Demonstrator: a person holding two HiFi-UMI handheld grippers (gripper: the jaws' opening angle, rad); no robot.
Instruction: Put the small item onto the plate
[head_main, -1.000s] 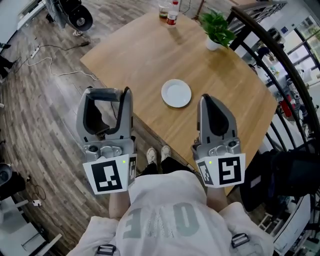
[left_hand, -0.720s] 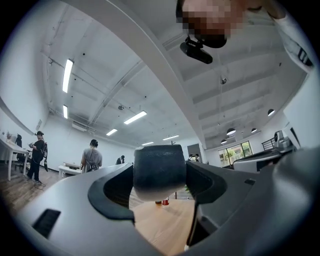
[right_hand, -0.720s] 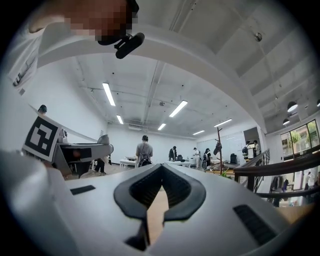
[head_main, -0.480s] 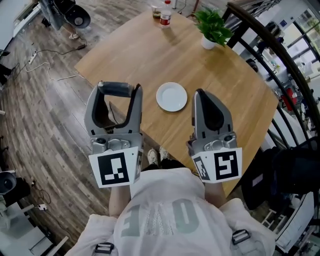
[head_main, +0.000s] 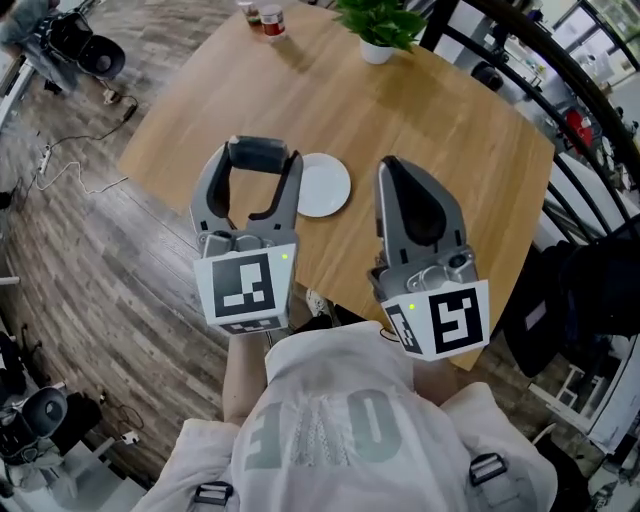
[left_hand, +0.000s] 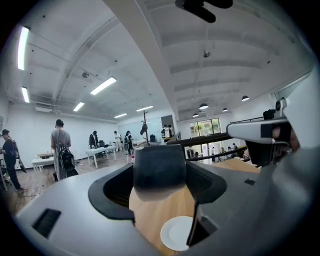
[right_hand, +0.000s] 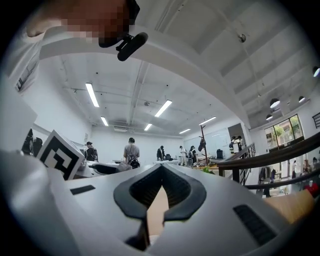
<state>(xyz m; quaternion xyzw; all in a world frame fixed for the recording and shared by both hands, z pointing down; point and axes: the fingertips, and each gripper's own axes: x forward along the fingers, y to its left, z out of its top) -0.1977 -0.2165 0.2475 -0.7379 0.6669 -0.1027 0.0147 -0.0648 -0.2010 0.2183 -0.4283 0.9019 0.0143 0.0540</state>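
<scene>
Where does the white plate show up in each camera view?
Head view: the plate sits left of centre, its left edge behind the left claw.
Left gripper view: the plate is at bottom centre, below the dark item that claw holds.
Right gripper view: I cannot make it out; only wood shows between the shut right claw.
Shared landmark: the wooden table.

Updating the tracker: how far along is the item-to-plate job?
Done: the small dark item is off the table, clamped in the left tongs. In hand: those tongs hang above the table beside the white plate, overlapping its left edge in the head view. Left: the plate is bare, so the item has to be lowered onto it and released. The right tongs are shut and empty.
</scene>
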